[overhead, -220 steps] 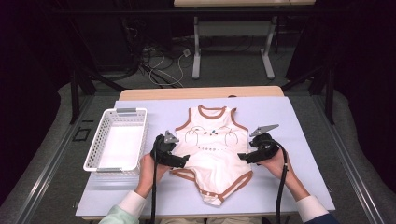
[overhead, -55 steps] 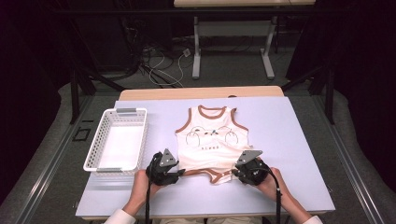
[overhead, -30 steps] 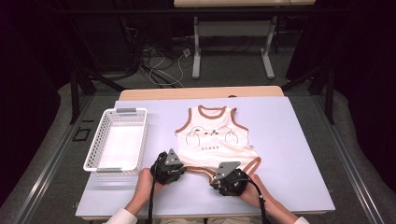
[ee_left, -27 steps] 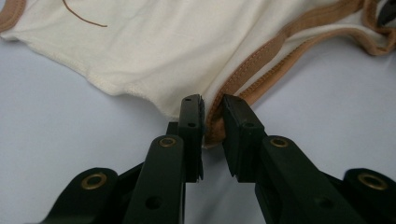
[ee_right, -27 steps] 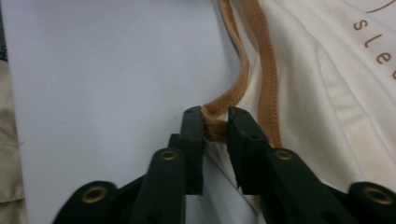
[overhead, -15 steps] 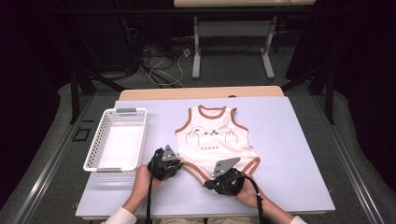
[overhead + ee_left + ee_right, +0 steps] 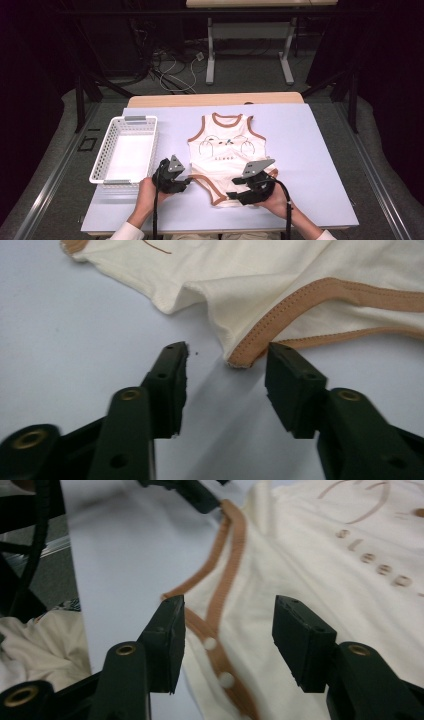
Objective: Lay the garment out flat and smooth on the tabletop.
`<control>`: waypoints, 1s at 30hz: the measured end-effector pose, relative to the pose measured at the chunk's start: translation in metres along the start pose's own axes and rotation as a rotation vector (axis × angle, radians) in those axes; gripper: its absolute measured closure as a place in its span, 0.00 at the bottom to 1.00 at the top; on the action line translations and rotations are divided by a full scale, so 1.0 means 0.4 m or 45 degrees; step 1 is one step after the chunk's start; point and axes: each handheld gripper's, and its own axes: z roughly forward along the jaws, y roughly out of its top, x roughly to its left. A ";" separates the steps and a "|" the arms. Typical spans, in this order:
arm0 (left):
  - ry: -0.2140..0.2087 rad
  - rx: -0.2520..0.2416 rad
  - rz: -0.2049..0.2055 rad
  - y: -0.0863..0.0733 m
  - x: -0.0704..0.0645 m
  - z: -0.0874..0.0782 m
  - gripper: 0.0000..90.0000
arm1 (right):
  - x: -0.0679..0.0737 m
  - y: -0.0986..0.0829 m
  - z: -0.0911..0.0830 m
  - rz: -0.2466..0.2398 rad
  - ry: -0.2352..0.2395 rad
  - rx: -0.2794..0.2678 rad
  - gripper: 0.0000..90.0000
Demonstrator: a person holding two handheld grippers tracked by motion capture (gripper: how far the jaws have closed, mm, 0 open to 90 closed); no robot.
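Lavender desk (image 7: 310, 150) carries a cream bodysuit (image 7: 225, 150) laid flat at its centre for folding; nearest, left tongs (image 7: 184, 182) and right tongs (image 7: 234, 194) gape released at its folded-up hem, white basket (image 7: 125, 150) waiting beyond.

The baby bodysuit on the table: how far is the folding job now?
Done: the bodysuit lies flat with its bottom flap folded up over the body. In hand: both grippers are open at its lower edge, the left gripper at a trimmed corner, the right gripper over the snap strip. Left: further folds, and perhaps placing it in the white basket, which holds nothing.
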 end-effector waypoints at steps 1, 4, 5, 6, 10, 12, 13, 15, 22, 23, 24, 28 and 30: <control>-0.005 -0.005 -0.004 0.000 -0.001 -0.003 0.50 | -0.009 -0.006 -0.016 0.009 -0.038 0.001 0.53; -0.012 -0.017 -0.006 0.002 -0.013 -0.012 0.44 | -0.025 -0.026 -0.039 0.018 -0.098 -0.011 0.56; -0.022 -0.023 -0.001 0.002 -0.018 -0.015 0.42 | -0.029 -0.033 -0.049 0.020 -0.116 0.006 0.56; -0.026 -0.026 -0.001 0.003 -0.024 -0.017 0.41 | -0.032 -0.044 -0.055 0.025 -0.133 0.006 0.58; -0.061 -0.047 0.003 0.005 -0.043 -0.020 0.36 | -0.039 -0.067 -0.066 0.025 -0.164 0.045 0.61; -0.086 -0.059 0.001 0.005 -0.053 -0.019 0.34 | -0.039 -0.075 -0.067 0.021 -0.160 0.063 0.61; -0.098 -0.061 0.009 0.006 -0.058 -0.019 0.32 | -0.037 -0.077 -0.067 0.026 -0.164 0.073 0.61; -0.114 -0.069 0.022 0.008 -0.069 -0.018 0.31 | -0.037 -0.083 -0.065 0.018 -0.142 0.095 0.61; -0.169 -0.084 0.053 0.017 -0.101 -0.013 0.27 | -0.023 -0.100 -0.057 0.013 -0.120 0.142 0.59; -0.179 -0.080 0.068 0.019 -0.104 -0.012 0.27 | -0.021 -0.101 -0.056 0.010 -0.126 0.149 0.59; -0.198 -0.085 0.067 0.019 -0.111 -0.010 0.26 | -0.019 -0.102 -0.057 0.003 -0.119 0.154 0.60; -0.232 -0.073 0.104 0.026 -0.136 0.000 0.28 | -0.013 -0.105 -0.053 -0.015 -0.124 0.167 0.64; -0.252 -0.066 0.127 0.029 -0.148 0.004 0.29 | -0.007 -0.106 -0.050 -0.021 -0.132 0.176 0.66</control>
